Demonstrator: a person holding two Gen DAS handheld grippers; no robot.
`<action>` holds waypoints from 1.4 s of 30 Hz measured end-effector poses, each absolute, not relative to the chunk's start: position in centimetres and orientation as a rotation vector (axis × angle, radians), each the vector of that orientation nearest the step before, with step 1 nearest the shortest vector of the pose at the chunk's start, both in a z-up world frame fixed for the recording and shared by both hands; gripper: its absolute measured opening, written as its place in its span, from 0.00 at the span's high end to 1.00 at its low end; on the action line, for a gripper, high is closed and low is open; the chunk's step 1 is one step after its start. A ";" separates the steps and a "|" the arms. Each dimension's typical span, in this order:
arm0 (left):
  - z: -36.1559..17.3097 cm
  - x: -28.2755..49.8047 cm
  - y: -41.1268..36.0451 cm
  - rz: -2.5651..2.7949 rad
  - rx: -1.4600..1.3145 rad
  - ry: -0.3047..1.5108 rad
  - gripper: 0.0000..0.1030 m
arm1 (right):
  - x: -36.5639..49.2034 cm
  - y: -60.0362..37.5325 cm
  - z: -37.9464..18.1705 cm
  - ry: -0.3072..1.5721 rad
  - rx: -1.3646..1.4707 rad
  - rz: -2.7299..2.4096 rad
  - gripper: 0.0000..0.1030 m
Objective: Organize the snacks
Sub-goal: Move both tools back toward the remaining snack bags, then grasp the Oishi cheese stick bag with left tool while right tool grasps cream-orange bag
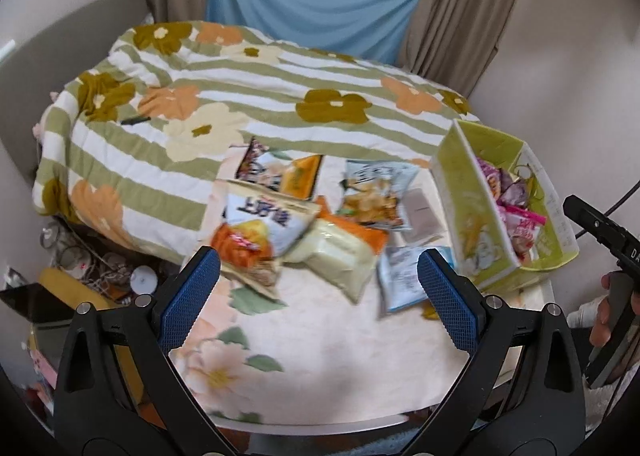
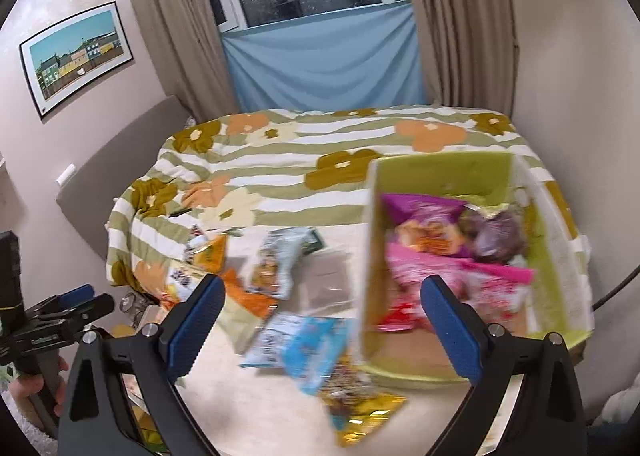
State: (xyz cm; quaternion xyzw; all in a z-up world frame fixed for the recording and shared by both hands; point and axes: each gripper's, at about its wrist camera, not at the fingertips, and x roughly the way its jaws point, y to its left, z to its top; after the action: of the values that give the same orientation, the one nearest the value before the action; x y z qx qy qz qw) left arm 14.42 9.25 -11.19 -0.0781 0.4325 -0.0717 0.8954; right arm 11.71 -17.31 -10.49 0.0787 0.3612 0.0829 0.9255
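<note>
Several snack packets lie loose on a floral-cloth table (image 1: 328,368): a white, blue and orange bag (image 1: 260,232), a pale yellow pack (image 1: 340,252), a chips bag (image 1: 376,192) and a light blue packet (image 1: 404,280) (image 2: 300,348). A yellow packet (image 2: 360,404) lies nearest in the right wrist view. A green box (image 1: 472,200) (image 2: 440,172) at the right holds pink and purple packets (image 2: 452,256). My left gripper (image 1: 320,296) hovers open above the near packets, holding nothing. My right gripper (image 2: 324,320) is open and empty, over the box's left wall.
A bed with a green-striped flower quilt (image 1: 248,96) lies behind the table. Curtains and a blue cloth (image 2: 324,60) hang beyond. Clutter and cables (image 1: 92,268) sit on the floor at the left. A person's hand (image 1: 608,320) holds the other gripper's handle at the right.
</note>
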 end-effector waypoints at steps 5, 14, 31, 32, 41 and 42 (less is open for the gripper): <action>-14.0 17.1 12.7 -0.208 -0.144 0.941 0.04 | 13.2 -11.3 -12.7 0.777 0.145 0.191 0.05; -19.6 21.8 14.2 -0.312 -0.067 1.037 0.04 | 16.1 -4.6 -17.2 0.847 0.053 0.242 0.05; -26.2 26.9 11.9 -0.326 0.008 1.179 0.05 | 20.4 0.5 -22.5 1.019 -0.252 0.455 0.05; -26.4 27.1 11.9 -0.323 0.005 1.187 0.05 | 20.7 0.8 -22.6 1.018 -0.271 0.459 0.05; -26.8 27.2 12.3 -0.287 0.006 1.200 0.29 | 23.0 1.9 -24.3 1.041 -0.385 0.543 0.05; -26.8 27.1 12.3 -0.287 0.014 1.200 0.31 | 23.2 2.1 -24.6 1.045 -0.396 0.555 0.05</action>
State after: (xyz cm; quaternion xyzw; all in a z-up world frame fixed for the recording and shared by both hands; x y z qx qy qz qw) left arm 27.14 12.31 -26.79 0.0068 0.5628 -0.1345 0.8156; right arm 23.21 2.08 -24.61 -0.1853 0.4893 0.2598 0.8116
